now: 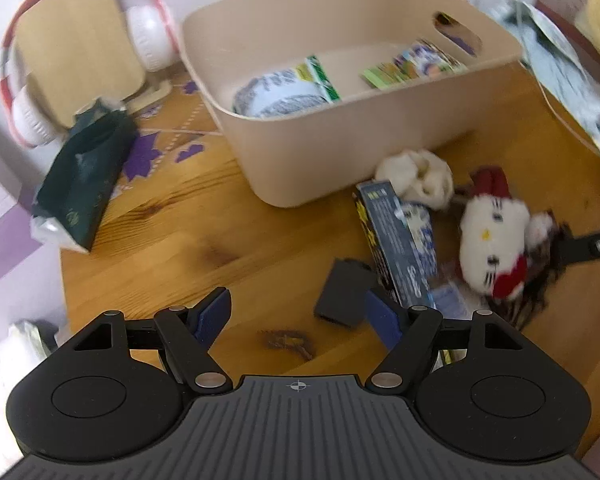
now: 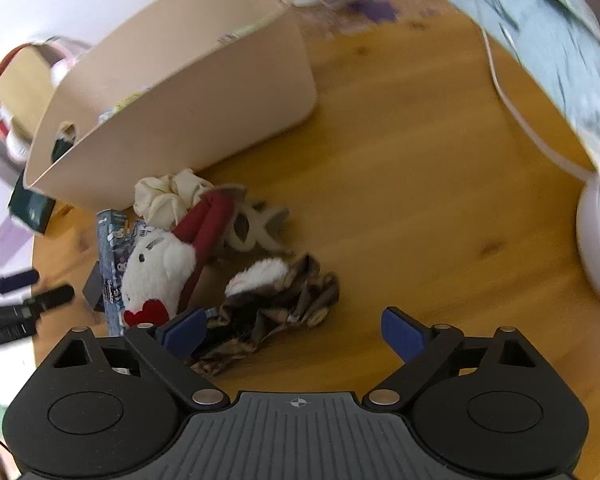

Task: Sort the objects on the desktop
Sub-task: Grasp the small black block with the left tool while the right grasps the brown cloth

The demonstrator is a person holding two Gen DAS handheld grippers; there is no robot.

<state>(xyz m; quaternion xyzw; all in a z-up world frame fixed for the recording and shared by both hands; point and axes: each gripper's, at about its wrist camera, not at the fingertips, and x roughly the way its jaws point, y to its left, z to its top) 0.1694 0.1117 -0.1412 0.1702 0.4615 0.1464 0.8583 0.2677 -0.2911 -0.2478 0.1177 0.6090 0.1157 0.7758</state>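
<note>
Left wrist view, gripper: the left gripper (image 1: 298,312) fills the bottom of the frame, its blue pads spread wide with nothing between them, above bare wooden table (image 1: 172,248).
Left wrist view, bin: a beige bin (image 1: 340,148) sits at upper centre, with a printed packet (image 1: 284,94) and a colourful card (image 1: 412,64) inside.
Left wrist view, clutter: a small black box (image 1: 342,298) lies just beside the right pad; a dark printed box (image 1: 396,244), a cream scrunchie (image 1: 416,178) and a white plush toy (image 1: 494,240) crowd the right.
Left wrist view, left side: a dark green tissue pack (image 1: 82,184) lies at mid left, white headphones (image 1: 148,36) above it.
Right wrist view, gripper: the right gripper (image 2: 296,332) stands open at bottom centre, empty, its left pad over a brown patterned cloth (image 2: 276,308).
Right wrist view, objects: plush toy (image 2: 160,268) and scrunchie (image 2: 168,200) sit left of centre, below the bin (image 2: 204,112).
</note>
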